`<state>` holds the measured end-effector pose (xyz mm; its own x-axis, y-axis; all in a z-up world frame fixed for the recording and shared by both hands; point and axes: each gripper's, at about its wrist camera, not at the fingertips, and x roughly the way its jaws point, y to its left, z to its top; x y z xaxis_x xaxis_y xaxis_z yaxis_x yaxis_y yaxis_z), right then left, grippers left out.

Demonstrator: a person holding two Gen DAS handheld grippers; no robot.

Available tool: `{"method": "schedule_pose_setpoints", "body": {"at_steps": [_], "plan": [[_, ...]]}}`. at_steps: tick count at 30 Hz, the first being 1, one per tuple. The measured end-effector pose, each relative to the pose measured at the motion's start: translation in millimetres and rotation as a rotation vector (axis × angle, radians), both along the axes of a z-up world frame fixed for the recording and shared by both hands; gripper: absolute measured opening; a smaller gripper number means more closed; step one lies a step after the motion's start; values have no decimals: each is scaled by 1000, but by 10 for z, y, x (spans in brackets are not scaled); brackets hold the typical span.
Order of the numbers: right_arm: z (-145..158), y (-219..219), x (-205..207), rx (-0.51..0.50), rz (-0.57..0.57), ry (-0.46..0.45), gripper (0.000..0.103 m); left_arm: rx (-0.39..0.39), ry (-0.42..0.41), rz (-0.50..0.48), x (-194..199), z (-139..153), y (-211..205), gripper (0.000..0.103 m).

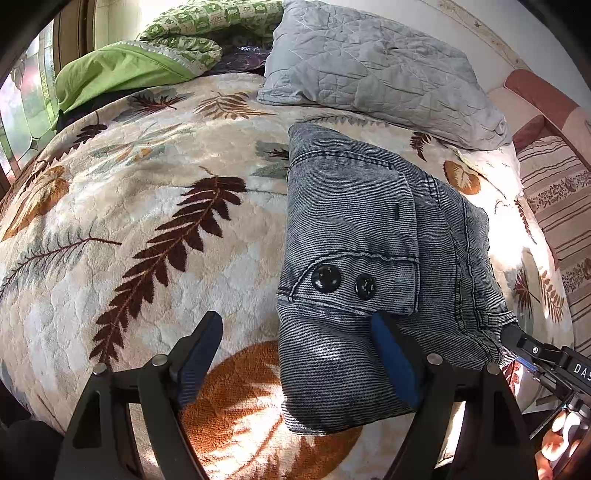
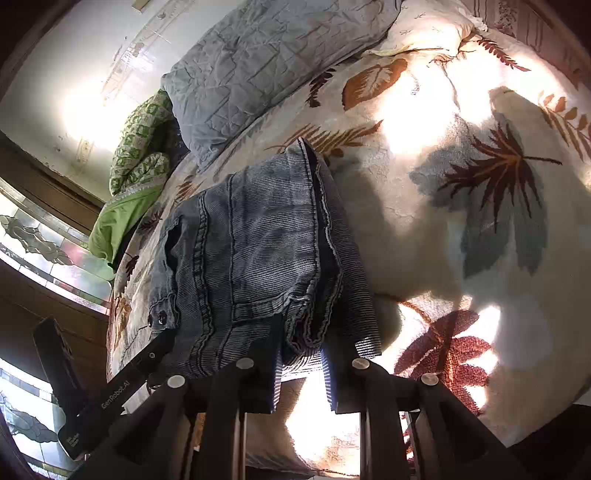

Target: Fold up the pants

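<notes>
Left wrist view has the left gripper point(image 1: 299, 354) spread wide, released, gripping nothing. Its left finger sits over the bare leaf-print fleece blanket point(image 1: 147, 221), and its blue-padded right finger lies against the near end of the folded jeans point(image 1: 369, 240), right under the flap with two black snap buttons point(image 1: 341, 282). So the denim bundle is ahead of that gripper and off to its right, folded into a compact stack lying flat on the blanket.

Past the jeans, further ahead, a grey quilted pillow point(image 1: 376, 70) rests at the head of the bed. Off to the front-left of that gripper is a green pillow point(image 1: 118, 70) with a green patterned quilt point(image 1: 207, 22) bunched behind it. On the far right edge you can see the right gripper point(image 1: 517, 341) poking in at the jeans' right corner.

Right wrist view: the right gripper point(image 2: 304, 369) is straight behind the near edge of the jeans point(image 2: 258, 251), with the layered hem edges hanging down between its two fingers. Looks like the fingers bracket the fabric, but whether they're actually pinching it I can't tell. To that gripper's left, the body of the left gripper point(image 2: 122, 391) reaches in by the snap flap. Sunlit blanket point(image 2: 461, 221) spreads out to its right.
</notes>
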<state>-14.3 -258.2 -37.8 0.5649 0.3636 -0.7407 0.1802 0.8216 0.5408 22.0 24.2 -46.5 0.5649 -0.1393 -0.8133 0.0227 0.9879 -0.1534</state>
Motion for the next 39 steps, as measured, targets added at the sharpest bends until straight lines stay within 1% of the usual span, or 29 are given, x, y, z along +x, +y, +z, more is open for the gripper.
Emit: {"method": "schedule_pose_setpoints", "body": {"at_steps": [1,3,5,6,8,10,11,13,14,16,17,18,19,21,24,27,28,29,30,31,32,34,36,37,39], "plan": [[40,-23,-19,-14,-14,-5,25,-1,-1,-1,0,-3,1,83],[157,-80,-84,-57,-62,-20,25,-3,-3,4,-5,-17,4,83],[346,-114,-143,-105,-107,-69,25,-8,-4,9,-7,-28,11,84],[443,-108,-153,-107,-109,-100,25,-10,-3,11,0,-30,11,85],[601,-23,-87,-76,-46,-144,25,-14,0,11,7,-31,17,85],[661,121,30,-37,41,-164,26,-15,1,11,8,-32,23,85],[647,195,90,-15,79,-160,27,-16,1,11,7,-33,25,85],[500,284,215,29,125,-114,27,-17,1,10,9,-35,29,85],[363,326,265,47,142,-72,27,-17,1,10,6,-34,30,85],[18,352,317,40,150,39,28,-16,8,1,13,-52,17,85],[-89,330,295,67,142,44,28,-11,1,2,3,-53,13,85],[-95,298,261,90,129,23,28,-7,-5,1,-4,-51,9,85],[-72,298,255,90,128,31,28,-6,-6,2,-3,-53,7,85],[30,338,278,45,131,45,28,-15,-2,5,4,-56,20,85],[296,439,364,-11,173,-10,28,-26,-2,5,3,-63,35,85],[520,576,573,-54,216,-52,28,-29,-4,3,1,-63,36,85],[570,618,669,-61,234,-60,31,-33,-2,2,3,-65,42,85],[581,662,782,-59,253,-54,33,-38,0,2,4,-70,46,85],[577,682,891,-56,260,-48,40,-41,1,1,4,-72,50,85],[549,696,994,-63,256,-42,53,-46,2,0,6,-77,55,85],[487,709,1101,-67,255,-23,58,-50,3,0,7,-81,59,85],[260,686,1296,-65,264,52,59,-74,10,-9,13,-81,84,85],[35,651,1377,-26,255,118,58,-120,16,-15,-3,-32,137,84],[37,661,1368,-36,256,110,58,-137,2,-14,-16,9,171,84],[165,749,1358,-96,277,94,59,-150,-44,6,-25,93,243,84]]}}
